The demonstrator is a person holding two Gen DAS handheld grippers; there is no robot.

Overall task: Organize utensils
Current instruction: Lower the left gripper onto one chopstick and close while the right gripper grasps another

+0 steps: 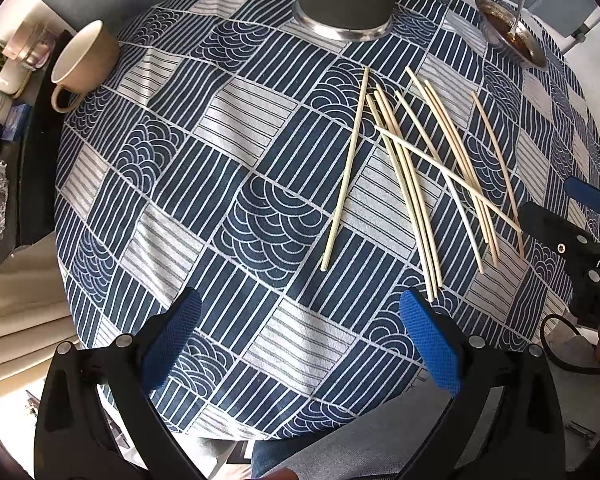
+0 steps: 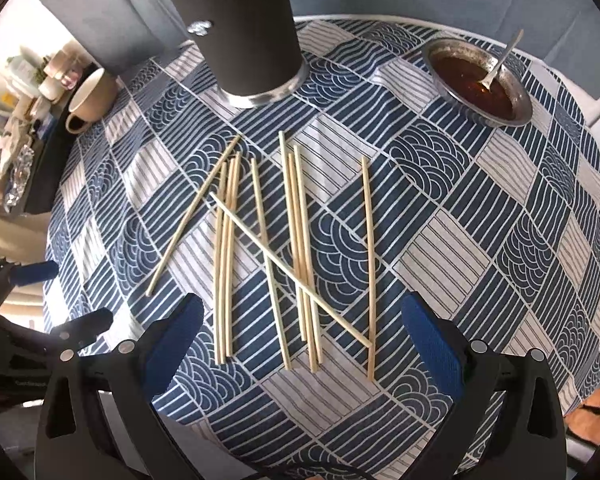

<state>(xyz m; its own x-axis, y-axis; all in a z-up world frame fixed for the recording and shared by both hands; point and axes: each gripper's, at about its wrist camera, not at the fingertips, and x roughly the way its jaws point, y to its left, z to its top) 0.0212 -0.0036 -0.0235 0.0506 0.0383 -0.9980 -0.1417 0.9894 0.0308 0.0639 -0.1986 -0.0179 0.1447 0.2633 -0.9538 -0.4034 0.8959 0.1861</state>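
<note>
Your pale wooden chopsticks lie scattered on the blue patterned cloth of the round bench, one crossing the others, just short of the tall dark cup with the metal base. Both your right claw and left claw hang wide and empty. Nothing looks gathered yet, so you probably pinch one outlying stick first and carry it toward the cup.

Pale chopsticks scattered flat, one crossing others diag.
</note>
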